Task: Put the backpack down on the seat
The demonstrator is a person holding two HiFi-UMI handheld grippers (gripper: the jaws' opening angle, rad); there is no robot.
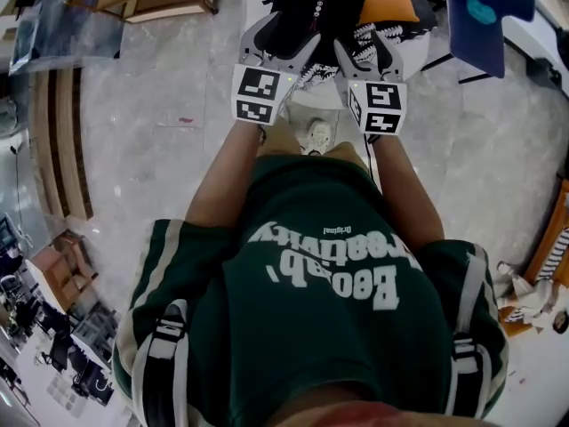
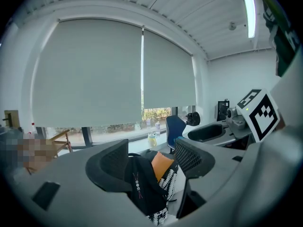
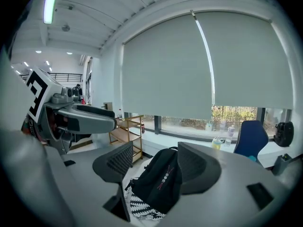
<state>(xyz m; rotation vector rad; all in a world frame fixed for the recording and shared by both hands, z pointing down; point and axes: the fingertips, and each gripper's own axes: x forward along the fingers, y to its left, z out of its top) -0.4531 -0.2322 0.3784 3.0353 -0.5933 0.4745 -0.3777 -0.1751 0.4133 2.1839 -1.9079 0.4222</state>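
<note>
Black backpack (image 3: 161, 182), black-and-white patterned fabric (image 3: 138, 207)

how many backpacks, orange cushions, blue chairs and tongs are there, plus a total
backpack: 1
orange cushion: 1
blue chair: 1
tongs: 2, the left tongs and the right tongs
total: 5

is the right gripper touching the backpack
Cannot tell. In the right gripper view the backpack sits between the right gripper's open jaws, clear of one but overlapping the other without showing contact.
</note>
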